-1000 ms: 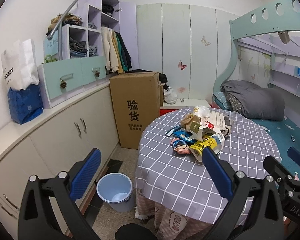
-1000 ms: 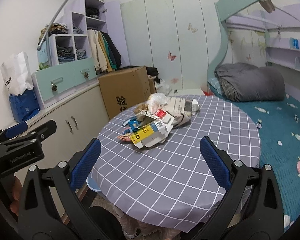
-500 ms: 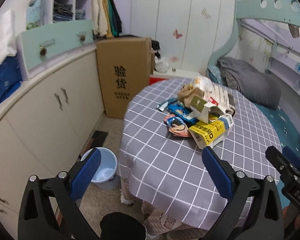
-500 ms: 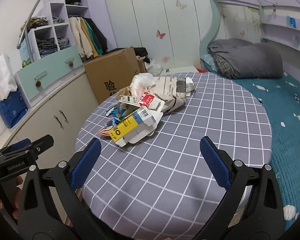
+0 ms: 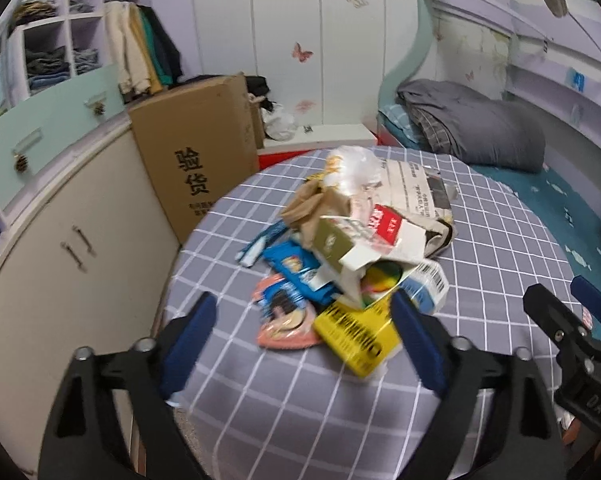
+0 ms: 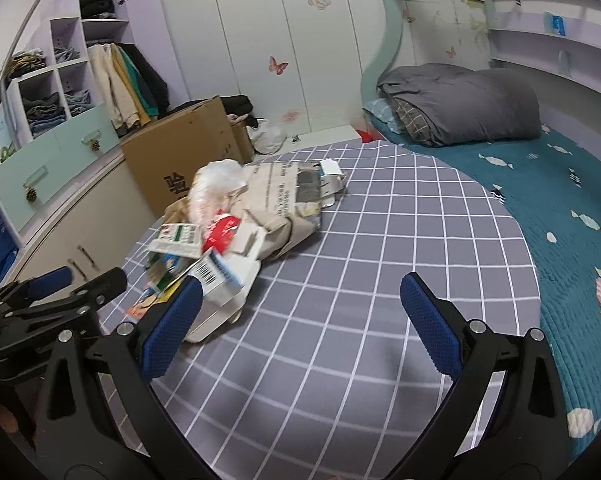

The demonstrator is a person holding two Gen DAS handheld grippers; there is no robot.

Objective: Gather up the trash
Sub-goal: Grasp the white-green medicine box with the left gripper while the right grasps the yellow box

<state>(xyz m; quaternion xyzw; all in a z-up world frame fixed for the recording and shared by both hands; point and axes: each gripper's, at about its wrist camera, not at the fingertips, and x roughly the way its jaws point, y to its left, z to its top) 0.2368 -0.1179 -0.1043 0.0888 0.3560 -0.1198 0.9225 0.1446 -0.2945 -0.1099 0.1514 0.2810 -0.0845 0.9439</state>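
Now approach step: your left gripper [image 5: 302,320] spread wide, empty, yellow box [image 5: 356,334] of trash pile [image 5: 352,248] between fingertips. Right gripper [image 6: 300,300] also spread, empty, pile beyond its left finger. Next: lower left, close on box.

Your left gripper [image 5: 302,338]: jaws spread wide, empty, above the near table [image 5: 500,240] edge | trash pile [image 5: 352,248] just ahead, yellow box [image 5: 356,338] between your fingers' tips | right gripper [image 5: 572,328] at right edge | cardboard carton [image 5: 196,164] behind table
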